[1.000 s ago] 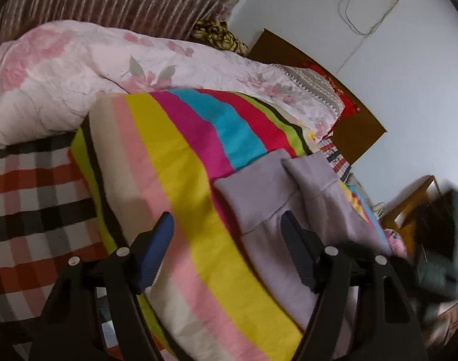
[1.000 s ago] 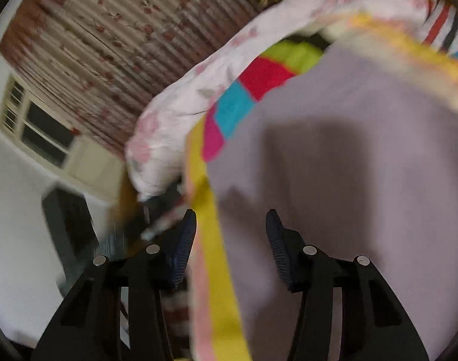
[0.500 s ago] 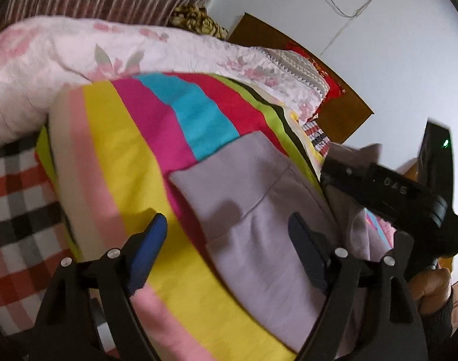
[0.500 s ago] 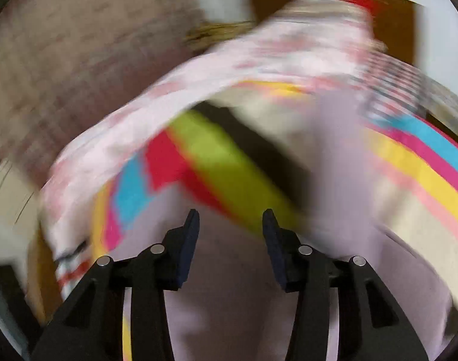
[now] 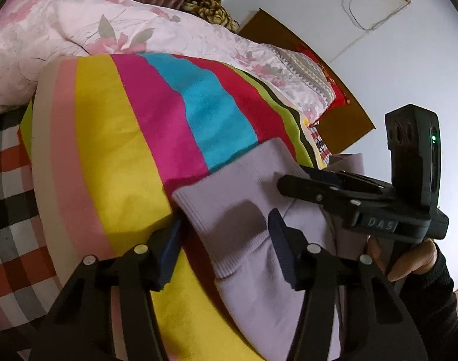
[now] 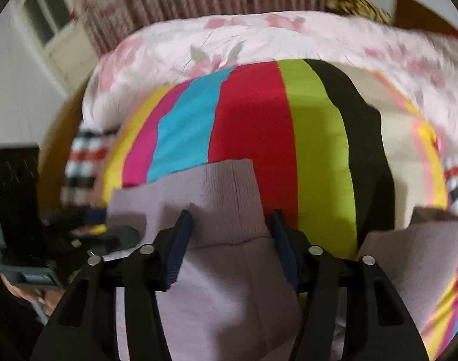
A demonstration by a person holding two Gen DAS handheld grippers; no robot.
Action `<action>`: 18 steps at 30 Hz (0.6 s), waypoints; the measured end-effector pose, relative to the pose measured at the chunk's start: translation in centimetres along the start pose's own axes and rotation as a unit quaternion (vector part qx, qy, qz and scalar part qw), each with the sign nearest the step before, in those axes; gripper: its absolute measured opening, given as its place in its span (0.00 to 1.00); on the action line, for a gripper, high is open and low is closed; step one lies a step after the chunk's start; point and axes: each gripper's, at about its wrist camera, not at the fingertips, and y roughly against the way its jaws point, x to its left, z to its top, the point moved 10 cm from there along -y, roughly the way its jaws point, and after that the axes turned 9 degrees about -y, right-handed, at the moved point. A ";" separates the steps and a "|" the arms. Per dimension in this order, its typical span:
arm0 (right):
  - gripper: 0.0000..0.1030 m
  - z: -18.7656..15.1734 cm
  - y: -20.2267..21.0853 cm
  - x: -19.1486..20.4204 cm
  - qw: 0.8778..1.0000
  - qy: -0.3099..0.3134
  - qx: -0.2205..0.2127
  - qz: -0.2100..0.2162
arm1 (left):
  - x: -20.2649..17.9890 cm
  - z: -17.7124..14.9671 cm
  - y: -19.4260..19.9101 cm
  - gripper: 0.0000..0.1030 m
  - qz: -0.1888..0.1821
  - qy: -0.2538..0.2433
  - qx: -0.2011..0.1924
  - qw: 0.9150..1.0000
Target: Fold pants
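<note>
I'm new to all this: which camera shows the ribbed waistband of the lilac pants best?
The left wrist view: the waistband is sharp, its ribbing and seam clear between the open left tongs. The right wrist view shows it face-on but blurred, beyond the open right tongs.

Right gripper (image 6: 229, 240) fingers (image 6: 179, 243) spread, straddling pants (image 6: 217, 198) waistband.

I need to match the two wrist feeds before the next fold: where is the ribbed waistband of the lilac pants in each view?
Left wrist: the ribbed waistband lies low and center, just ahead of the open left gripper.
Right wrist: the waistband is center, just above the open right gripper.
Shared landmark: the striped blanket's turquoise stripe, just beyond the waistband.
</note>
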 end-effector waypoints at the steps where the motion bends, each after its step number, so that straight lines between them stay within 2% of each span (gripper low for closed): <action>1: 0.36 0.0 0.2 -0.2 1.000 -0.001 -0.001 0.000 | -0.1 -0.1 0.0 0.54 0.005 -0.003 -0.002 1.000; 2: 0.32 0.3 -0.1 -0.4 1.000 -0.003 -0.003 0.001 | -0.1 -0.1 0.0 0.49 0.015 -0.009 -0.002 1.000; 3: 0.22 0.3 0.1 -0.5 1.000 -0.007 -0.008 0.005 | 0.0 -0.2 0.1 0.26 0.032 -0.013 -0.003 0.999; 4: 0.15 0.3 0.3 -0.6 1.000 -0.008 -0.017 0.005 | 0.0 -0.1 0.2 0.13 0.027 -0.010 -0.005 1.000; 5: 0.14 0.5 0.4 -0.6 1.000 -0.012 -0.026 0.007 | -0.3 0.0 0.4 0.05 0.007 -0.004 -0.005 1.000; 7: 0.12 1.0 1.6 -0.6 0.998 -0.026 -0.056 0.005 | -1.3 0.9 2.0 0.05 0.004 -0.029 -0.028 0.999; 9: 0.12 1.9 3.5 -0.4 0.995 -0.026 -0.091 -0.012 | -2.9 1.9 3.8 0.05 0.007 -0.073 -0.055 0.996; 11: 0.12 3.0 3.5 -0.2 0.995 -0.030 -0.096 -0.023 | -3.7 3.0 4.5 0.05 0.019 -0.091 -0.064 0.994; 14: 0.12 4.0 1.4 -0.5 0.996 -0.034 -0.074 -0.038 | -1.6 3.3 2.9 0.05 0.044 -0.064 -0.044 0.996; 16: 0.13 3.4 -1.0 -1.0 0.997 -0.039 -0.048 -0.045 | 0.7 2.1 0.7 0.05 0.068 -0.043 -0.011 0.997; 17: 0.14 3.2 -1.8 -1.3 0.997 -0.046 -0.040 -0.047 | 1.7 1.2 -0.3 0.09 0.065 -0.029 0.003 0.997; 18: 0.19 3.1 -2.0 -1.4 0.997 -0.054 -0.042 -0.042 | 1.8 0.9 -0.3 0.10 0.063 -0.033 -0.004 0.997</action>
